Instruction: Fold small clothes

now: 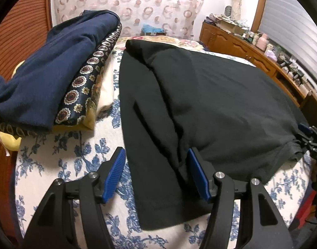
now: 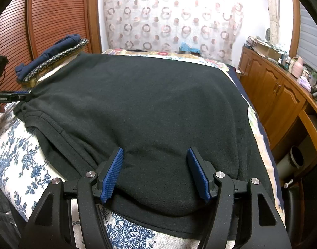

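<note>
A black garment (image 1: 210, 108) lies spread on the floral bed cover (image 1: 54, 166); it also fills the right wrist view (image 2: 148, 103). My left gripper (image 1: 156, 174) is open, its blue pads on either side of the garment's near left edge. My right gripper (image 2: 156, 174) is open over the garment's near hem, pads on either side of a raised fold. The left gripper shows at the far left of the right wrist view (image 2: 15, 97), and the right gripper shows at the right edge of the left wrist view (image 1: 310, 137).
A stack of folded clothes, navy top (image 1: 48, 72) over a patterned piece (image 1: 85, 78), sits at the bed's left by a wooden slatted panel (image 2: 54, 14). A wooden cabinet (image 2: 277, 95) with clutter runs along the right. A patterned curtain (image 2: 168, 20) hangs behind the bed.
</note>
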Available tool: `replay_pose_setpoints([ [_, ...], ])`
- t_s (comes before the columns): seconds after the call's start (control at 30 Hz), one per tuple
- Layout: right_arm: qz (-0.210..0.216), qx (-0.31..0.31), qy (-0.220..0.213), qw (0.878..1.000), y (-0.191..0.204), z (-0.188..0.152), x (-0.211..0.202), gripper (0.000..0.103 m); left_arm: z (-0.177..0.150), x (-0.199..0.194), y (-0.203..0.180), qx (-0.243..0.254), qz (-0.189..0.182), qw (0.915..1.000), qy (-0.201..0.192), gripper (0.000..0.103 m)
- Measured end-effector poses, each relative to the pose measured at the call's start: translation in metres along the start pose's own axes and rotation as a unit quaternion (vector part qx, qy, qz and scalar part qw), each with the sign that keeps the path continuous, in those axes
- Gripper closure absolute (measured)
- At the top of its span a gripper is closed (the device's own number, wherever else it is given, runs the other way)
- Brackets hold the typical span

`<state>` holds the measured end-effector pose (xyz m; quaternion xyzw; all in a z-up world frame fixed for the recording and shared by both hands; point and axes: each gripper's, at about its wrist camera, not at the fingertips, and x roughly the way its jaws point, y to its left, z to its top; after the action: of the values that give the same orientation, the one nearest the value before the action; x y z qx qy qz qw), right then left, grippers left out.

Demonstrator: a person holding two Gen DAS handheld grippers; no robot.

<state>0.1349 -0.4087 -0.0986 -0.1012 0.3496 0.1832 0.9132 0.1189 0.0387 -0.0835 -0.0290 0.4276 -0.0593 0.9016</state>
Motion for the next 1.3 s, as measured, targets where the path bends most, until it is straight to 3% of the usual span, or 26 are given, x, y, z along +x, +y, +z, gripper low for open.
replay_pose_setpoints([
  [0.17, 0.001, 0.002, 0.0, 1.0, 0.0, 0.0, 0.0, 0.038, 0.003, 0.002, 0.0, -0.004, 0.009, 1.0, 0.002, 0.041],
  [0.33, 0.001, 0.002, 0.0, 1.0, -0.002, 0.0, -0.001, 0.038, 0.007, 0.007, -0.003, 0.001, -0.013, 0.9999, 0.0, 0.045],
  [0.53, 0.001, 0.001, -0.001, 1.0, -0.003, 0.001, -0.001, 0.038, 0.011, 0.005, -0.009, 0.014, -0.04, 0.9991, -0.003, 0.094],
  [0.8, 0.001, 0.002, -0.001, 1.0, -0.003, 0.001, 0.0, 0.038, 0.021, -0.023, -0.022, 0.018, -0.076, 0.9945, -0.07, 0.096],
  [1.3, 0.008, 0.021, 0.002, 1.0, -0.012, 0.013, -0.011, 0.037, 0.064, -0.047, -0.085, 0.069, -0.133, 0.9801, -0.13, 0.097],
])
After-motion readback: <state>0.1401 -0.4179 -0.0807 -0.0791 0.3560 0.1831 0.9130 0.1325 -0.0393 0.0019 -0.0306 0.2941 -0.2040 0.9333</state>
